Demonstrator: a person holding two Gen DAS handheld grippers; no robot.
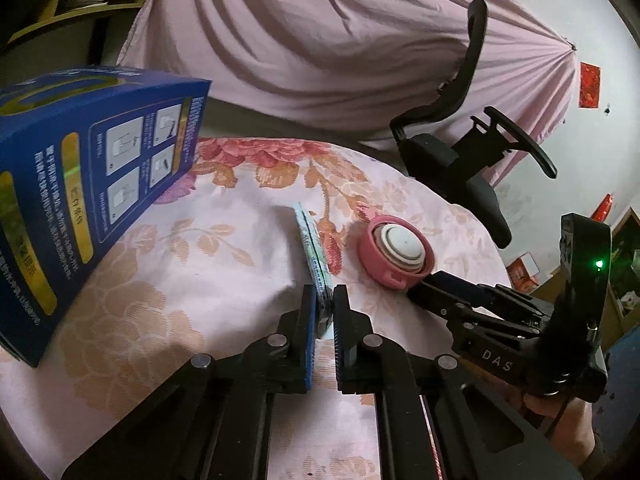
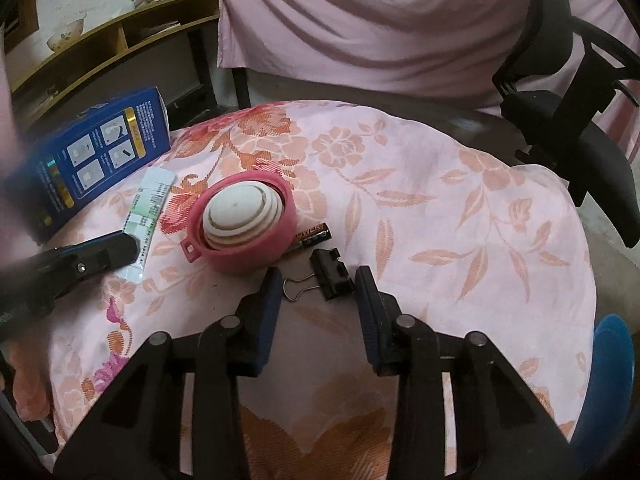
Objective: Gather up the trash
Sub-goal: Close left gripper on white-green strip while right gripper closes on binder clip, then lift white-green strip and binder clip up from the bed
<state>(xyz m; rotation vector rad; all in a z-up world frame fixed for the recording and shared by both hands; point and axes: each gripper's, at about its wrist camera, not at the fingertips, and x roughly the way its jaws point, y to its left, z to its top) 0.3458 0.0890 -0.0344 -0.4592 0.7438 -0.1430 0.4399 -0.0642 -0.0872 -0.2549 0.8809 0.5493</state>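
Note:
My left gripper (image 1: 324,300) is shut on the near end of a flat pale green and white packet (image 1: 314,252), which stands on edge on the floral cloth; the packet also shows in the right wrist view (image 2: 150,210). A pink lid with a white insert (image 1: 396,250) lies just right of it and shows in the right wrist view (image 2: 242,222) too. My right gripper (image 2: 316,280) is open, its jaws on either side of a black binder clip (image 2: 328,274). A battery (image 2: 314,236) lies between the clip and the lid.
A blue box (image 1: 80,184) stands at the left on the floral tablecloth (image 2: 440,208). A black office chair (image 1: 468,160) is beyond the table's right edge. A wooden shelf (image 2: 120,36) and a pink draped sheet (image 1: 320,48) are behind.

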